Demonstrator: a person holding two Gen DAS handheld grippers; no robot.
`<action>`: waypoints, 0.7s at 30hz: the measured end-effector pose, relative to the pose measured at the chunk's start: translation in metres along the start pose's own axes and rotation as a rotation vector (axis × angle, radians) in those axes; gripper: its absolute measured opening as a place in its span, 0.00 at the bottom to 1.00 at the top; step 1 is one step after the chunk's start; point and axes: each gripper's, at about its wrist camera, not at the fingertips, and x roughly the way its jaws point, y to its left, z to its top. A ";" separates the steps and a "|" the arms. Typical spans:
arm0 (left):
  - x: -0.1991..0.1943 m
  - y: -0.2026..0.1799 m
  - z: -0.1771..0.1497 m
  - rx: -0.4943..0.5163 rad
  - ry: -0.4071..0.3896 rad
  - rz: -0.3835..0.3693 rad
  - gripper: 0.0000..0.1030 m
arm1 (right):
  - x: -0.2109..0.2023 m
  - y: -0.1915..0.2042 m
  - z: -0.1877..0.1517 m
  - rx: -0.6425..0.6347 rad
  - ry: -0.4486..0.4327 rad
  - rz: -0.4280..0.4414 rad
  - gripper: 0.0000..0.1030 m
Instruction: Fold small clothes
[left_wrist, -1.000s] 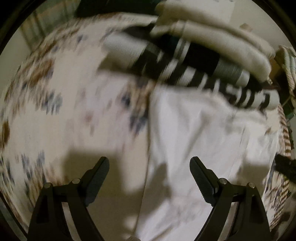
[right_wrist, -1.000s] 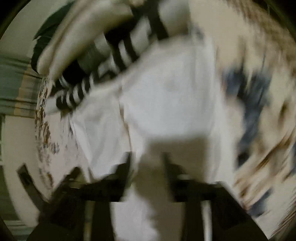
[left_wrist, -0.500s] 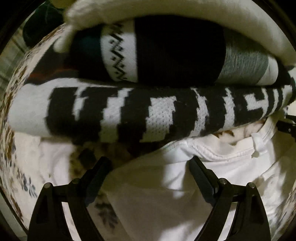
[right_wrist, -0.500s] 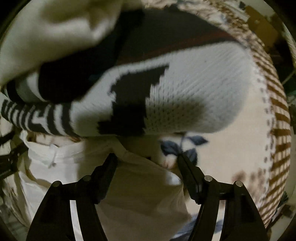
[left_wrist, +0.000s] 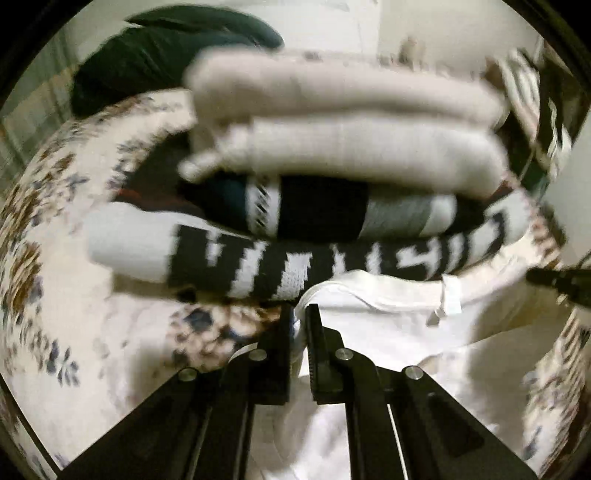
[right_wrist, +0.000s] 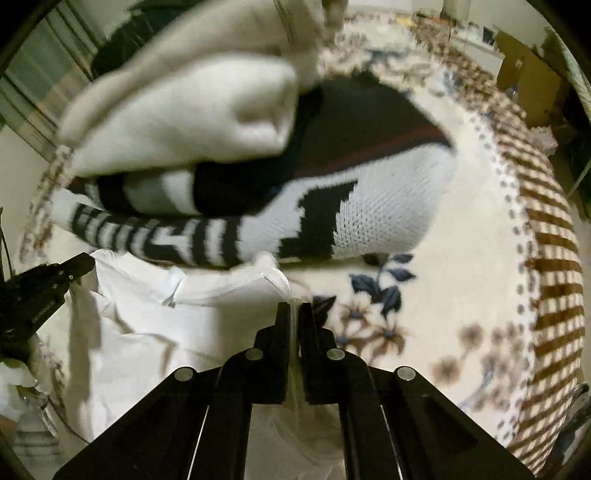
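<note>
- So there's a white garment (left_wrist: 388, 325) (looks like a small tee) lying on the floral bedspread (left_wrist: 55, 258), right up against the front of a stack of folded clothes (left_wrist: 332, 155).
- The left gripper (left_wrist: 300, 314) has its jaws pinched nearly together on the top edge of the white garment, right by the neckline. A sliver of cloth shows between the fingers.
- The right gripper (right_wrist: 294, 310) is doing the same thing on the other end of that top edge, jaws clamped with a thin bit of white fabric between them.
- In the right wrist view, the left gripper's black frame pokes in from the side, so both are on the same piece, one at each shoulder-ish corner.
- Progress-wise: the stack says a good few items are done already. It has thick cream knits on top, then a dark one with a zigzag band (left_wrist: 266, 206), and a black-and-white patterned knit (left_wrist: 258, 266) at the bottom.
- The white garment itself looks unfolded and a bit rumpled, so its whole fold seems to be still ahead. Probably this is the grab before the first fold.
- Labels: there's a small white tag (left_wrist: 448, 299) at the collar, but it's way too blurry to read. The blocky black-and-white pattern on the knit kinda looks like letters, but nothing legible comes out of it.
</note>
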 end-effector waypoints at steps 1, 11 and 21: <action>-0.022 0.006 -0.008 -0.028 -0.032 -0.016 0.05 | -0.012 0.009 -0.006 -0.001 -0.027 0.007 0.05; -0.111 -0.012 -0.147 -0.226 0.077 -0.090 0.05 | -0.122 0.028 -0.178 0.031 -0.042 0.087 0.04; -0.096 0.017 -0.225 -0.499 0.249 -0.161 0.52 | -0.092 -0.015 -0.262 0.264 0.206 0.088 0.34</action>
